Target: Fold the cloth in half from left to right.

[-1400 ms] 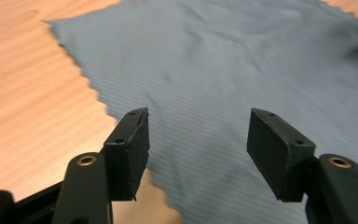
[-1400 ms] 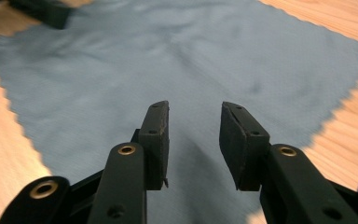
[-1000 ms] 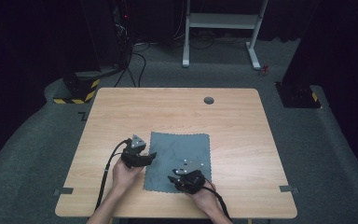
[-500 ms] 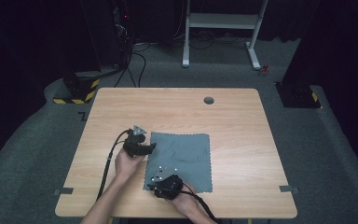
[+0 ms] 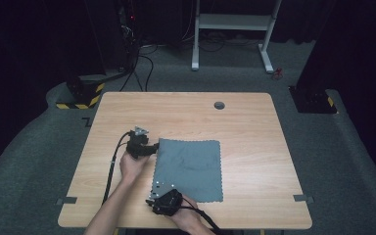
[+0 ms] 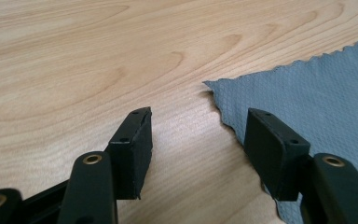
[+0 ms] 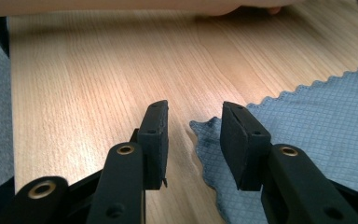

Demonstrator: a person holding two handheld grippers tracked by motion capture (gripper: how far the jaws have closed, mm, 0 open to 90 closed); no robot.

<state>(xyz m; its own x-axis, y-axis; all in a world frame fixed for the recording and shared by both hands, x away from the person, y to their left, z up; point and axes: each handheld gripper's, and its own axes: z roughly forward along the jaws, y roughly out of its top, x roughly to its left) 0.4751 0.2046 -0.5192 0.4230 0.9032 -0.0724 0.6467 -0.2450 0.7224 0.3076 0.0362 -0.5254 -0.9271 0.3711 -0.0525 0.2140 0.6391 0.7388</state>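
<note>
A grey cloth (image 5: 188, 169) lies flat on the wooden table (image 5: 254, 147). My left gripper (image 5: 149, 147) is at the cloth's far left corner; in the left gripper view it (image 6: 200, 116) stands open, low over the wood, with the cloth's corner (image 6: 307, 88) just ahead and under the right jaw. My right gripper (image 5: 155, 198) is at the near left corner. In the right gripper view it (image 7: 193, 109) is open and its jaws have just been opening; the slightly rumpled cloth corner (image 7: 205, 135) lies between them, unpressed.
A round cable hole (image 5: 219, 105) sits near the table's far edge. Tape patches (image 5: 64, 201) mark the front corners. The person's left forearm (image 7: 121, 5) crosses ahead of the right gripper. A white desk frame (image 5: 235, 22) and a yellow-striped box (image 5: 81, 93) stand on the floor beyond.
The right gripper slid left along the cloth's near edge to its near left corner. The left gripper moved away from the person to the far left corner.
</note>
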